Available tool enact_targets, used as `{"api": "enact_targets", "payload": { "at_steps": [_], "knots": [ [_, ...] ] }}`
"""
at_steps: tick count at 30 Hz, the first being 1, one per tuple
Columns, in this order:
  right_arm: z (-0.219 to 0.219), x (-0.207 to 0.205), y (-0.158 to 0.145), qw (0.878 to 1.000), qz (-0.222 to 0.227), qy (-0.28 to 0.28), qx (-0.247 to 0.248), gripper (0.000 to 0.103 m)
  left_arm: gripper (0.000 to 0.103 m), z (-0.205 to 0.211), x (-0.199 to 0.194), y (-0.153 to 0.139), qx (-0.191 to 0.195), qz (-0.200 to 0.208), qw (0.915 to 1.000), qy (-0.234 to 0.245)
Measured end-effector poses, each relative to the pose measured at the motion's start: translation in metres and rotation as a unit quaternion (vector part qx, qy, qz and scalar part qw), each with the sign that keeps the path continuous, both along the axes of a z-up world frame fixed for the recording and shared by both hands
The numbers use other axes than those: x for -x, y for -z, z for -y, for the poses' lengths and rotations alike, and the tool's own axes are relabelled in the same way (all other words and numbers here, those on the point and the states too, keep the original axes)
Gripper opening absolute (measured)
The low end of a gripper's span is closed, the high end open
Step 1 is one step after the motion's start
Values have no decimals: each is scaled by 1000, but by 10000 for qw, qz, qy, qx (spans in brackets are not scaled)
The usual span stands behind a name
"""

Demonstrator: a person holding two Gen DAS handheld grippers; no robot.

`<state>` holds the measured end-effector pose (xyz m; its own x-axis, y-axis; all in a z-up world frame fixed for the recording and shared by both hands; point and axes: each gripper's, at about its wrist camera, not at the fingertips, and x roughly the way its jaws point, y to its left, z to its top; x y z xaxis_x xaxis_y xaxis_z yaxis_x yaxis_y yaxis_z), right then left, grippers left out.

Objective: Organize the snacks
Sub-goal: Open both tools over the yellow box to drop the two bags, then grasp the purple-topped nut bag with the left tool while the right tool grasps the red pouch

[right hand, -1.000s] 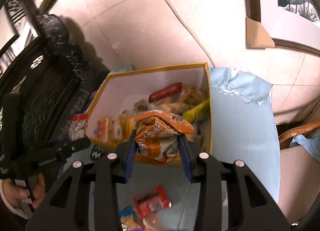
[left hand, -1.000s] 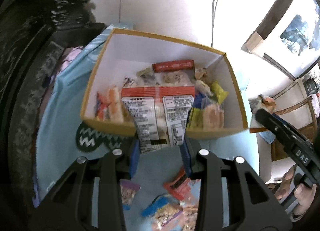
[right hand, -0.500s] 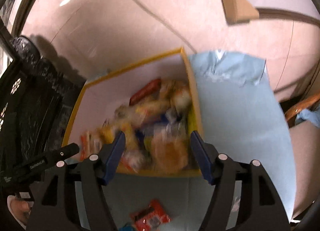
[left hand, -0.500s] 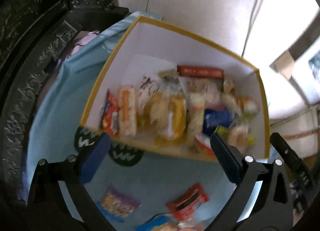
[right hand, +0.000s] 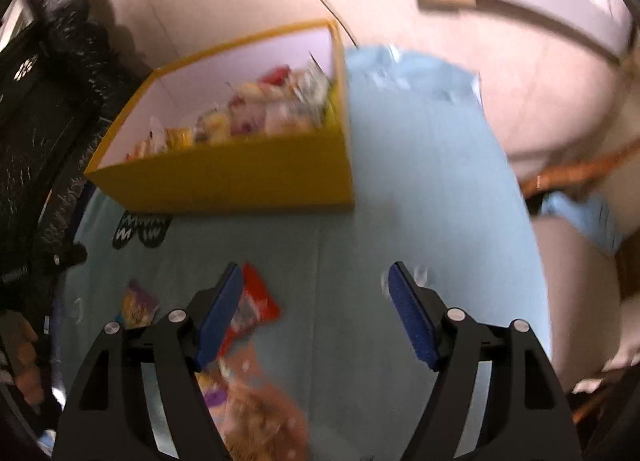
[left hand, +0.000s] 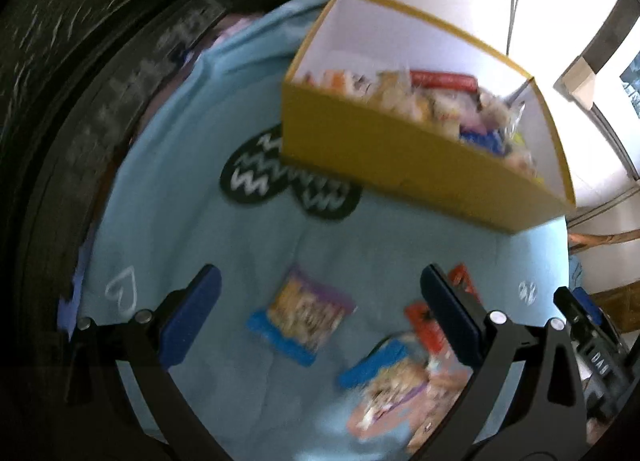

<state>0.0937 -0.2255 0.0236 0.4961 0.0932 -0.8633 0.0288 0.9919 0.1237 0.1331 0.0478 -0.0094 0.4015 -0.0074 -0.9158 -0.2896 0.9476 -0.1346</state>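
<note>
A yellow box (left hand: pixel 420 157) with white inner walls stands on the light blue cloth, filled with several snack packs; it also shows in the right wrist view (right hand: pixel 240 177). My left gripper (left hand: pixel 320 313) is open and empty, low over the cloth, with a purple-and-blue snack pack (left hand: pixel 302 315) lying between its fingers. A red pack (left hand: pixel 428 325) and a pink-and-blue pack (left hand: pixel 394 389) lie by its right finger. My right gripper (right hand: pixel 316 313) is open and empty; a red pack (right hand: pixel 252 309) and a pinkish pack (right hand: pixel 256 409) lie by its left finger.
A black zigzag-patterned mat (left hand: pixel 280 177) lies partly under the box's front. Dark carved furniture (left hand: pixel 80 61) stands along the left. A wooden chair (right hand: pixel 580 177) is off the cloth's right edge. A cable runs down the wall behind the box.
Both grippers let go of their packs over the box, opened wide and pulled back and down toward the loose packs on the cloth.
</note>
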Motion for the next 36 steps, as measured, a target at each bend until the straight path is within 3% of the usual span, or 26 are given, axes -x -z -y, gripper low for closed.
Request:
{"api": "enact_targets", "payload": {
  "at_steps": [5, 13, 23, 28, 29, 32, 34, 36],
  "knots": [
    [9, 27, 1, 9995, -58, 269, -134, 76, 101, -11, 27, 20, -96, -254, 9996, -87],
    [2, 43, 6, 9998, -142, 22, -143, 76, 101, -4, 46, 45, -112, -570, 9983, 64],
    [-28, 45, 32, 9953, -505, -757, 316, 96, 101, 16, 34, 63, -217, -699, 9959, 529],
    [-37, 35, 44, 9933, -712, -884, 239, 97, 101, 13, 19, 79, -192, -751, 9952, 594],
    [-38, 33, 46, 9929, -760, -885, 229, 97, 99, 14, 16, 82, -207, -752, 9948, 656],
    [-39, 25, 53, 9917, -932, -876, 146, 97, 61, 17, 10, 92, -378, -843, 9925, 805],
    [-40, 20, 58, 9905, -1035, -903, 82, 97, 61, 17, 7, 97, -299, -864, 9925, 814],
    [-42, 17, 60, 9900, -1056, -934, 98, 97, 57, 18, 5, 101, -453, -828, 9917, 872]
  ]
}}
